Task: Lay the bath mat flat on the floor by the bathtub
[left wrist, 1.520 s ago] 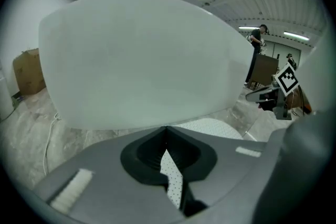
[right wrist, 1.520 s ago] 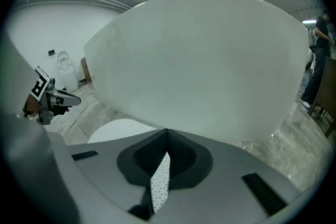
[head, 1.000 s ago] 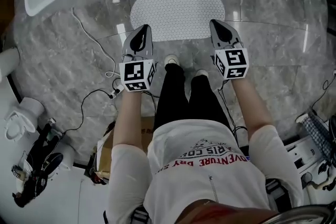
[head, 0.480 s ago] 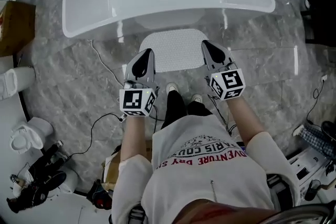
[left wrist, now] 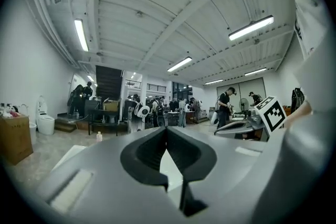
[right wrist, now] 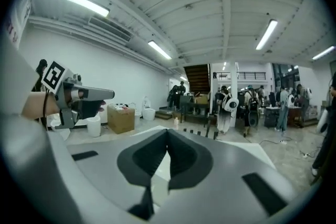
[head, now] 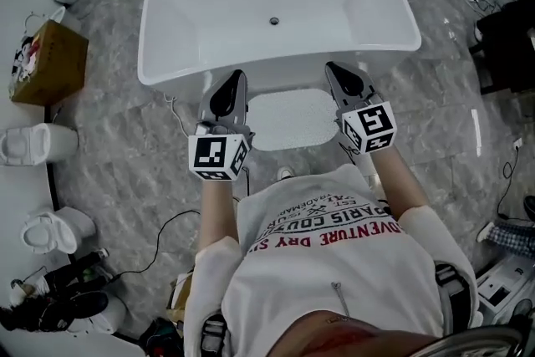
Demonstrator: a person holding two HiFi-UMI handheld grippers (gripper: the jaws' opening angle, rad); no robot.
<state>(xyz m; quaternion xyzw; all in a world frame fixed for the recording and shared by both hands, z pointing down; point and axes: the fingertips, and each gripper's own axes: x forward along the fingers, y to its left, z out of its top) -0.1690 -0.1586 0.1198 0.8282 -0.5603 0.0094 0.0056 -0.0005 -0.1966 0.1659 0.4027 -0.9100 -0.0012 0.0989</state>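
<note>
The white dotted bath mat (head: 292, 119) lies flat on the grey marble floor, right against the front of the white bathtub (head: 276, 12). Both grippers are held up in the air above it, one over each end of the mat, apart from it. My left gripper (head: 236, 77) is shut with nothing in it; in the left gripper view its jaws (left wrist: 166, 131) meet and point across the room. My right gripper (head: 332, 68) is likewise shut and empty, jaws together (right wrist: 168, 132). The person's body hides the mat's near edge.
A cardboard box (head: 50, 63) and white toilets (head: 33, 142) stand at the left. Cables (head: 159, 234) run over the floor at lower left. Dark equipment (head: 506, 46) stands at the right. Several people (right wrist: 231, 105) stand far across the room.
The person has straightened up: the view has risen, the whole tub now shows, and both grippers have lifted away from the mat, which stays flat on the floor.
</note>
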